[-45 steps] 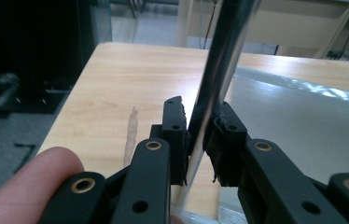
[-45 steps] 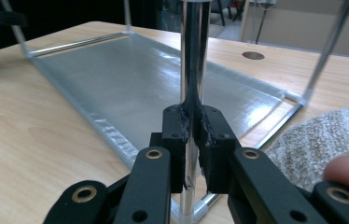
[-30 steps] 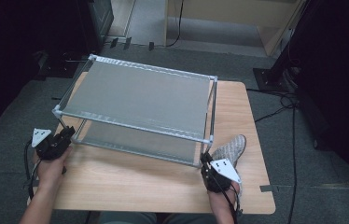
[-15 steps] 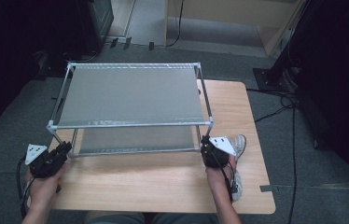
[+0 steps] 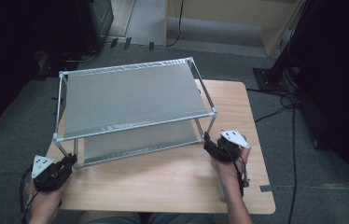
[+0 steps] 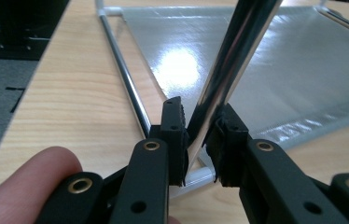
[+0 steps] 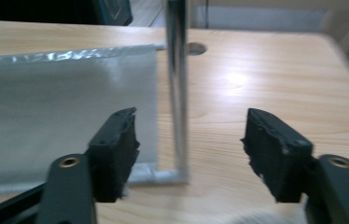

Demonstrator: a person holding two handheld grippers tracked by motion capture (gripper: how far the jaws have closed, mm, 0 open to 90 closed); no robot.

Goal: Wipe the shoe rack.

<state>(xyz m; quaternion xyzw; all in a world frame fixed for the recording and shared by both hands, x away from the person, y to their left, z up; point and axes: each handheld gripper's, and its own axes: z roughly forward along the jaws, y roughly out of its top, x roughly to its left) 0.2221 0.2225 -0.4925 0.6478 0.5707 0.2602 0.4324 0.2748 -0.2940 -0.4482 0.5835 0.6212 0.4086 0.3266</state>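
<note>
A two-tier rack [image 5: 130, 98] of chrome tubes with grey fabric shelves stands on the wooden table [image 5: 172, 182]. My left gripper [image 5: 72, 160] is at the rack's front left corner. In the left gripper view its jaws [image 6: 198, 135] are shut on the slanting chrome leg [image 6: 238, 56] just above the white foot joint. My right gripper [image 5: 207, 142] is at the front right corner. Its jaws [image 7: 189, 135] have just been opening and stand wide on either side of the upright leg [image 7: 177, 84], with neither pad touching it.
Bare table runs along the near edge in front of the rack and on its right side. Black cables [image 5: 280, 100] lie on the grey floor to the right. Dark furniture [image 5: 93, 18] stands behind the table on the left.
The rack has swung round on the table and its front edge has come nearer. Both hands moved with it. The right jaws, shut on the front right leg before, now stand apart.
</note>
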